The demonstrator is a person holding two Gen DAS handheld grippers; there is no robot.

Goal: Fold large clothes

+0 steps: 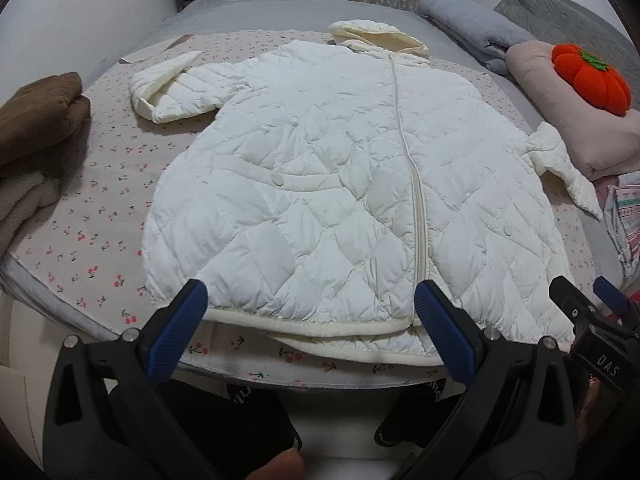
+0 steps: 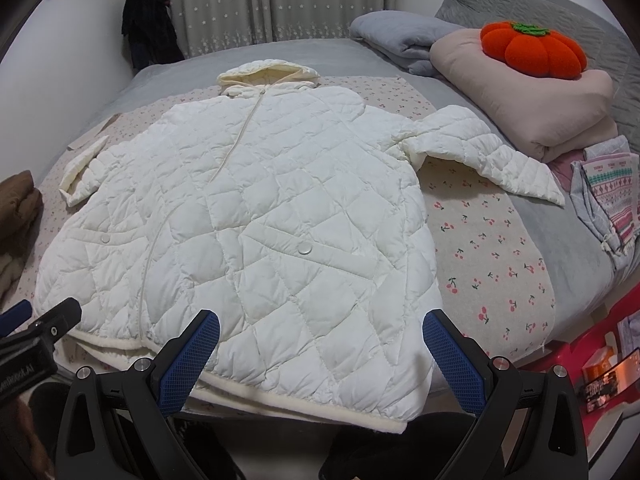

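Note:
A white quilted hooded jacket (image 1: 332, 176) lies front up and zipped on a cherry-print cloth (image 1: 100, 216) over the bed, hood at the far end, hem at the near edge. One sleeve (image 1: 172, 88) lies bent at the left, the other sleeve (image 2: 480, 148) spreads right. My left gripper (image 1: 310, 312) hovers open above the hem, left of the zip. My right gripper (image 2: 320, 344) is open over the hem (image 2: 304, 400) near the jacket's right corner. Neither holds anything.
Brown folded clothing (image 1: 36, 128) sits at the left bed edge. A grey blanket (image 2: 396, 40), a pink folded quilt (image 2: 532, 108) with an orange pumpkin cushion (image 2: 532, 54), and patterned fabric (image 2: 612, 200) lie on the right. Curtains (image 2: 280, 0) hang behind. A red item (image 2: 600, 344) sits at lower right.

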